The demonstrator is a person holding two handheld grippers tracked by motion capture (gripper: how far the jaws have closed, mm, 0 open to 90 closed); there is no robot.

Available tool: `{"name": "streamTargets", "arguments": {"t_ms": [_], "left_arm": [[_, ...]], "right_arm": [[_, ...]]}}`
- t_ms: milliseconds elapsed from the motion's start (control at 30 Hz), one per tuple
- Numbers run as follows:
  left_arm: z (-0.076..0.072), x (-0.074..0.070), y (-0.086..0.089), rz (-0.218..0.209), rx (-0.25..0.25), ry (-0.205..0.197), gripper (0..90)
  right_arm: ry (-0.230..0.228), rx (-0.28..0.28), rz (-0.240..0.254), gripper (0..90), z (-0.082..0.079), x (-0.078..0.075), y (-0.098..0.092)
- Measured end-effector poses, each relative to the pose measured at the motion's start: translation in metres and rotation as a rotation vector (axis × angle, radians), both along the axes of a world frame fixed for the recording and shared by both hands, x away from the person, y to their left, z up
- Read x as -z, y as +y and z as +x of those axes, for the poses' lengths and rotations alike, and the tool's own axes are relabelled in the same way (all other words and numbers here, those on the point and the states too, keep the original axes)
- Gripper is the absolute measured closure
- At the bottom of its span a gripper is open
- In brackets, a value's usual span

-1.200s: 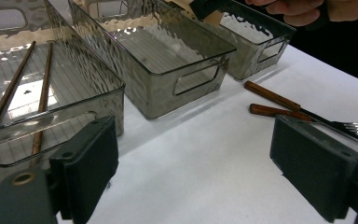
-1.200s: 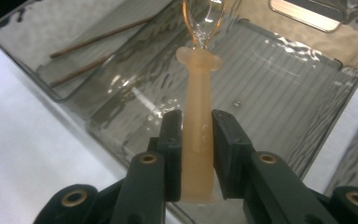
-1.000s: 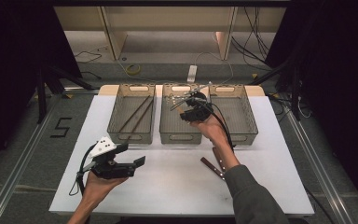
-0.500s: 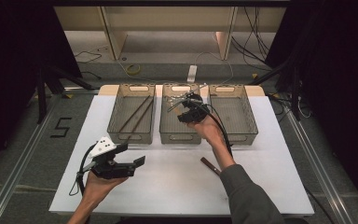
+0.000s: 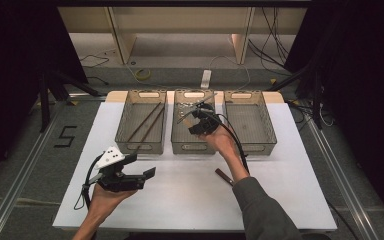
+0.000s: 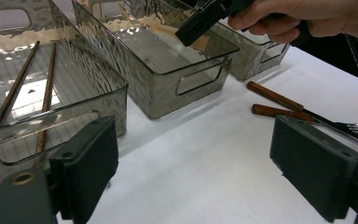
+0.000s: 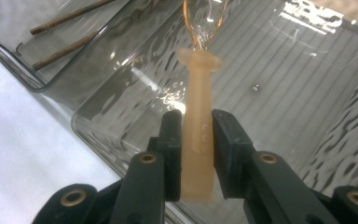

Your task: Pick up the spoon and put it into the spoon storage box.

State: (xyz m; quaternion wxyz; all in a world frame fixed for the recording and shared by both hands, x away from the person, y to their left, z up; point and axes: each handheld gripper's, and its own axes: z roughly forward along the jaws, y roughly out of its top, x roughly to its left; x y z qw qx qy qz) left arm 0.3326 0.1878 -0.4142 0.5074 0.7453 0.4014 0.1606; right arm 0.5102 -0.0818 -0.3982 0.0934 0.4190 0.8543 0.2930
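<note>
surface: white table (image 5: 290, 165) | room: dark | right tool (image 7: 196, 123): pinching spoon (image 7: 198, 140) | left tool (image 6: 193, 163): spread

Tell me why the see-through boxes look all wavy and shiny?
Right gripper view: the middle bin has rippled walls that bend the light, with white glare at its top edge; the spoon in the right gripper is slightly blurred. Left gripper view: bright glare patches on the left bin. High view: surroundings dark, only the table lit.

I count three clear bins (image 5: 141, 142) in a row on the table. Two chopsticks (image 5: 147, 122) lie in the leftmost one. My right jaws hold one spoon (image 7: 198, 135), and two brown-handled utensils (image 6: 279, 105) lie on the table.
</note>
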Motion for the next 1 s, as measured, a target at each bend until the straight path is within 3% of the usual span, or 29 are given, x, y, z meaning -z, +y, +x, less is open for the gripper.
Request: {"name": "streamTargets", "arguments": {"t_ms": [133,167,200,300,600,800,1000], "left_arm": [[0.0,0.0,0.0,-0.002,0.0,0.001,14.6],[0.0,0.0,-0.001,-0.003,-0.001,0.003,14.5],[0.0,0.0,0.0,-0.002,0.0,0.003,14.5],[0.0,0.0,0.0,-0.002,0.001,0.002,14.5],[0.0,0.0,-0.001,-0.003,-0.001,0.006,14.6],[0.0,0.001,-0.001,-0.002,-0.002,0.006,14.5],[0.0,0.001,-0.001,-0.001,-0.004,0.006,14.5]], "right_arm": [[0.02,-0.013,0.009,72.9,0.0,0.002,0.001],[0.037,-0.021,0.02,67.0,0.001,0.002,0.001],[0.038,-0.018,0.032,62.0,0.001,0.002,0.001],[0.036,-0.02,0.065,58.2,0.002,0.0,-0.001],[0.014,-0.029,0.088,48.1,-0.004,-0.015,-0.015],[-0.019,-0.086,0.079,40.5,-0.024,-0.031,-0.024],[-0.029,-0.106,0.092,37.8,-0.044,-0.038,-0.037]]}}
